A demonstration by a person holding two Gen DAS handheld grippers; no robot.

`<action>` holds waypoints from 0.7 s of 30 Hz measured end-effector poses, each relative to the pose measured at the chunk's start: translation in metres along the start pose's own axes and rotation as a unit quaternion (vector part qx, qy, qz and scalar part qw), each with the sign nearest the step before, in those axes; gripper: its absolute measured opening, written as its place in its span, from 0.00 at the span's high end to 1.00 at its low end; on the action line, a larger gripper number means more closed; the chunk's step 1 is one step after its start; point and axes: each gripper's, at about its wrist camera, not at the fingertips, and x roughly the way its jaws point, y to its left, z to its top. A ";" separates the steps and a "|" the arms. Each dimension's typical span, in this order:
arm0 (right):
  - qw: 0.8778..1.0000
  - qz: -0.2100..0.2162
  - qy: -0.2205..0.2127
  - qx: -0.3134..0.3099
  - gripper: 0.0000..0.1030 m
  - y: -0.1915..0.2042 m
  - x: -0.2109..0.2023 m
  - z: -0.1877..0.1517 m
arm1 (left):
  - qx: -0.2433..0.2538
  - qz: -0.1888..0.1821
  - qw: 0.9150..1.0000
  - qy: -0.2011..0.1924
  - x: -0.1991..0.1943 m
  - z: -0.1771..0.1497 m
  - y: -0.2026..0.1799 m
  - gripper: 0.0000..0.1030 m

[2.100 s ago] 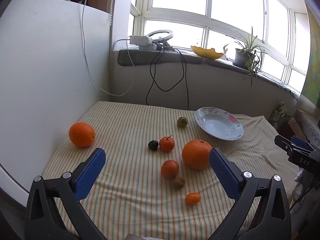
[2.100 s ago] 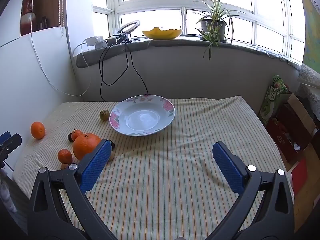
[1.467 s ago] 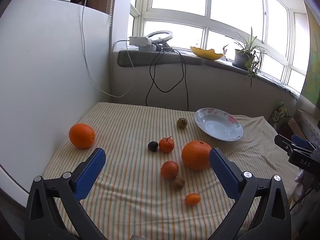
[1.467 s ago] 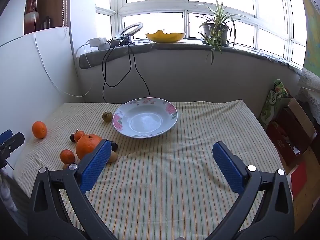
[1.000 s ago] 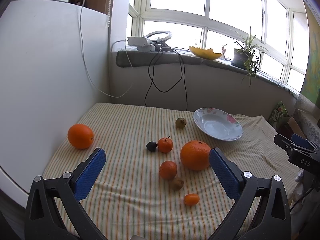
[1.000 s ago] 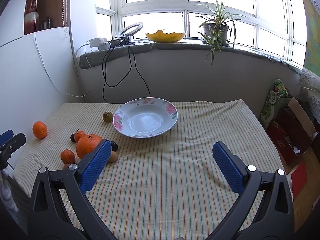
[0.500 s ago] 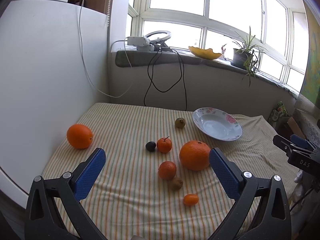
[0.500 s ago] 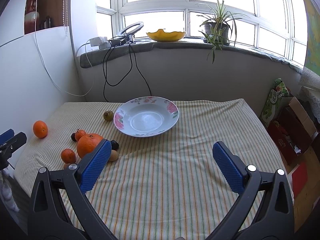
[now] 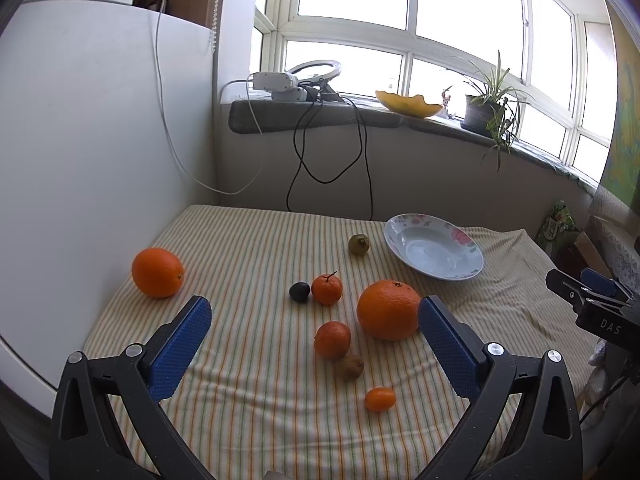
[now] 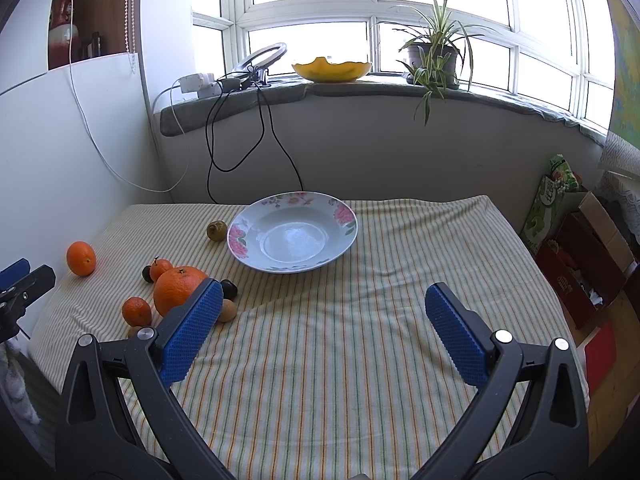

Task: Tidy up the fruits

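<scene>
From the left wrist view, the left hand-held gripper (image 9: 314, 330) hangs wide open and empty, having eased slightly back; nothing is picked yet. The big orange (image 9: 388, 309) sits just ahead beside its right pad, bright, round.

From the right wrist view, the right hand-held gripper (image 10: 324, 330) gapes empty too. The flowered plate (image 10: 344, 216) lies ahead on the striped surface (image 10: 400, 288), bare inside.
</scene>
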 end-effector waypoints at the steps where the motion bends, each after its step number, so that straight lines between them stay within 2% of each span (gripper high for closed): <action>1: 1.000 0.000 0.000 0.000 0.00 0.000 0.001 -0.001 | 0.000 0.000 1.000 0.000 0.000 0.000 0.000 0.01; 21: 1.000 0.006 0.006 0.004 0.00 -0.001 0.006 -0.006 | 0.000 0.000 1.000 0.002 0.000 -0.001 -0.001 0.01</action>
